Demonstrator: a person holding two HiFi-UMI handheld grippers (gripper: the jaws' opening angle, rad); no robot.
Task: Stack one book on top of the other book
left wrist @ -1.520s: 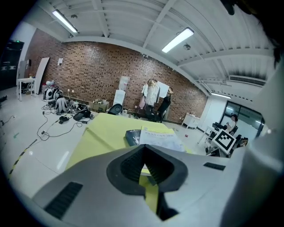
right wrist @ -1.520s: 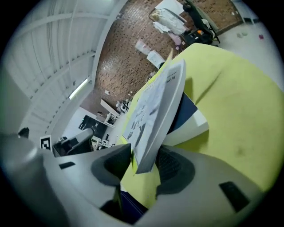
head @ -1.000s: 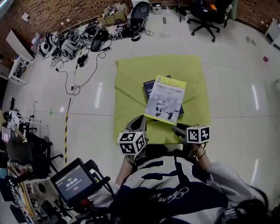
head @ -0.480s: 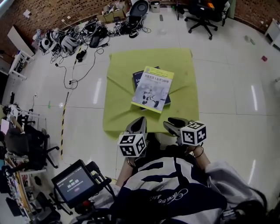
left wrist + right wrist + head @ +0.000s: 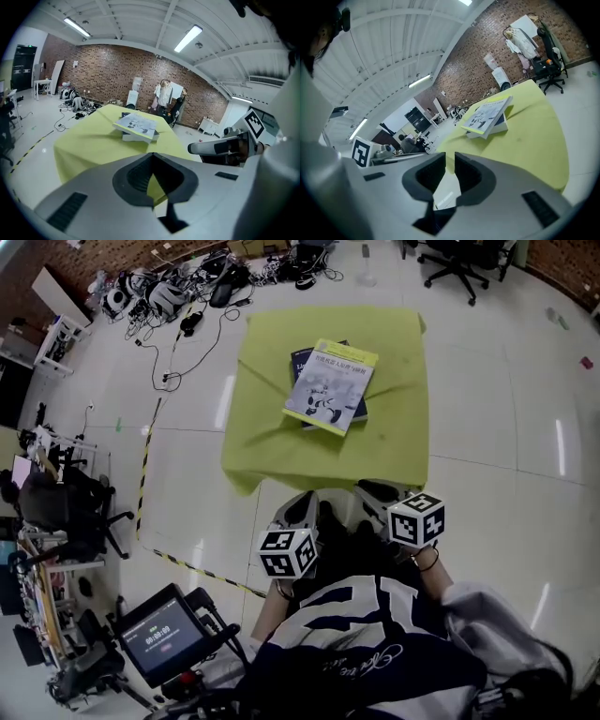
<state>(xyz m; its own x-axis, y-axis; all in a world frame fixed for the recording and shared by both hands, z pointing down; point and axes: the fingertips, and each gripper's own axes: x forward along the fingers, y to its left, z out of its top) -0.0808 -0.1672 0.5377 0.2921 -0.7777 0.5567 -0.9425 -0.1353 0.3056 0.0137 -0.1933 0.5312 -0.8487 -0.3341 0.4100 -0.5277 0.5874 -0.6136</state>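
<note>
A yellow-and-white book [image 5: 331,385] lies on top of a dark blue book [image 5: 302,360] on the table with the yellow-green cloth [image 5: 394,427]. The stack also shows ahead in the left gripper view, top book [image 5: 136,124], and in the right gripper view, top book [image 5: 487,115]. Both grippers hang off the table's near edge, close to the person's body. My left gripper [image 5: 302,502] [image 5: 152,153] is shut, tips touching, with nothing in it. My right gripper [image 5: 375,491] [image 5: 450,154] is closing; a narrow gap remains and nothing is between its jaws.
Cables and gear [image 5: 178,296] litter the floor beyond the table's far left corner. An office chair [image 5: 459,259] stands at the far right. Striped tape [image 5: 145,474] runs along the floor on the left. A small screen [image 5: 159,634] sits at the person's left side.
Both grippers have drawn back from over the table's near edge to over the floor, and the table now lies farther off. The right jaws have narrowed.
</note>
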